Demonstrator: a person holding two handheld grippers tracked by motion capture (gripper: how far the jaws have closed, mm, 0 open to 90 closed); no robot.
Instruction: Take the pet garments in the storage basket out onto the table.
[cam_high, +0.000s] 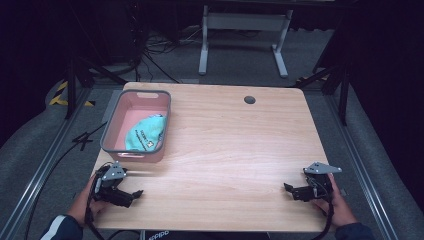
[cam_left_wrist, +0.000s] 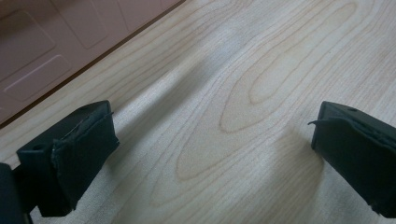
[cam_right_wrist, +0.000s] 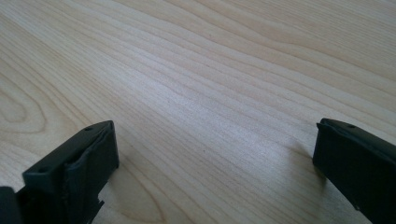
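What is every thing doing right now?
left gripper: open, holding nothing, near the table's front edge.
right gripper: open, holding nothing.
pink basket: upright on the table.
teal cloth: crumpled inside the basket.

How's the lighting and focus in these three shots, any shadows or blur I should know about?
High view: the light wooden table is lit while the surrounding floor stays dark, and the image is soft. Left gripper view: the wood grain is sharp, a broad soft shadow crosses it, and the pink plastic bin at the corner is blurred. Right gripper view: even light, with small shadows beside the black jaws.
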